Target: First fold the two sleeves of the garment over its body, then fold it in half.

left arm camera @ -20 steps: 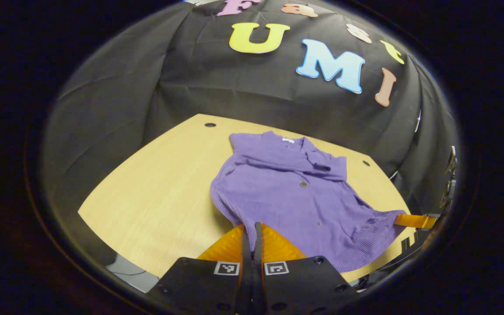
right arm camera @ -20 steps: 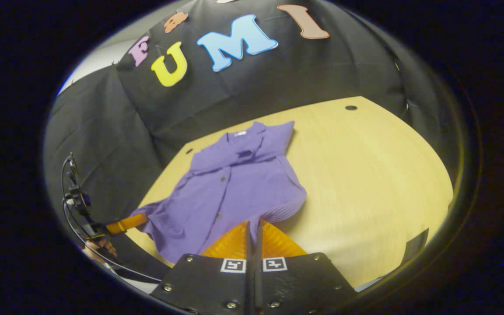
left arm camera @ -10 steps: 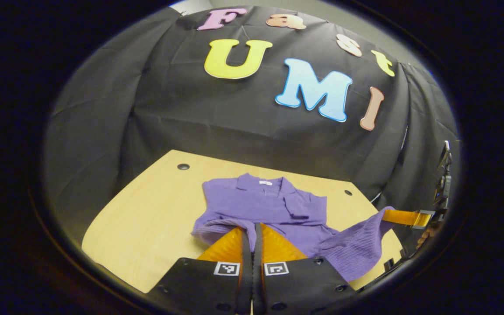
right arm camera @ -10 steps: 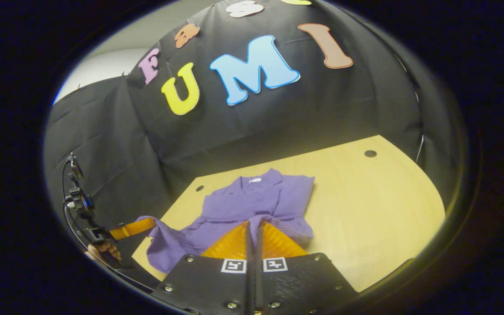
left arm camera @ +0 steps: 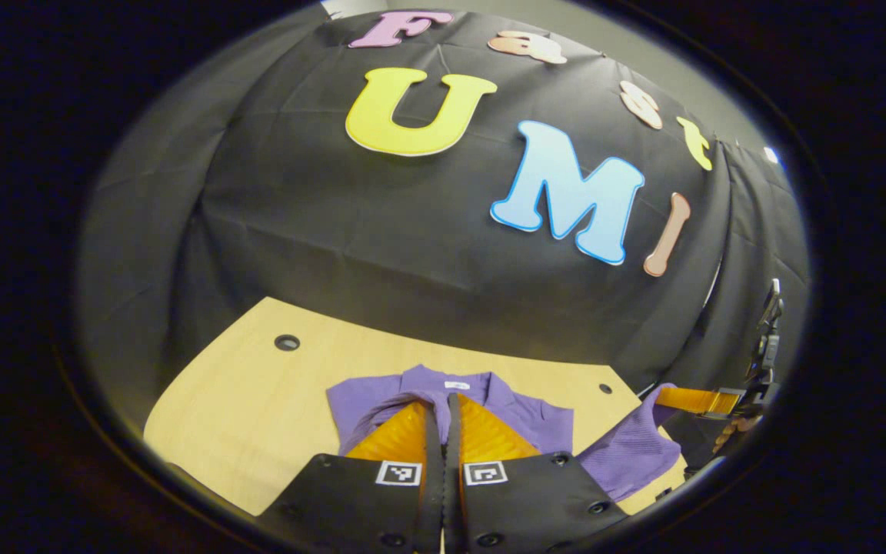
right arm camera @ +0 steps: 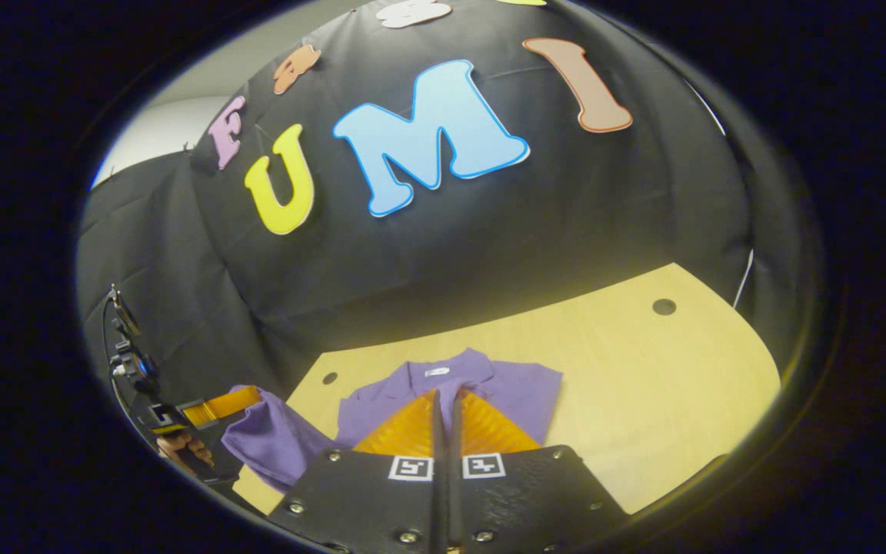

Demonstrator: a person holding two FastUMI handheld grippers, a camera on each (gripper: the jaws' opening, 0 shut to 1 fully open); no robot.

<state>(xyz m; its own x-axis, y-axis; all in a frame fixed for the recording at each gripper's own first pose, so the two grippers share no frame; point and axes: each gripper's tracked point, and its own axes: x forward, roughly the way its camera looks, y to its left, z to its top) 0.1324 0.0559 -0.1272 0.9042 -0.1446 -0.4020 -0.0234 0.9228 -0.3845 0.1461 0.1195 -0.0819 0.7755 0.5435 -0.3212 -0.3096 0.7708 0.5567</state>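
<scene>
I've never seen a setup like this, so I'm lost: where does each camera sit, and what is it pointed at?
Left gripper view: rides on the left tongs, facing the purple shirt and booth wall; its own fingers show below.
Right gripper view: rides on the right tongs, facing likewise; own fingers below.
Shared: shirt, wooden table, each other's tongs, both pinching the hem.

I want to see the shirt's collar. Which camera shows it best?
The right gripper view: the purple shirt's collar sits in the open above the right gripper. In the left gripper view the left gripper covers part of it.
</scene>
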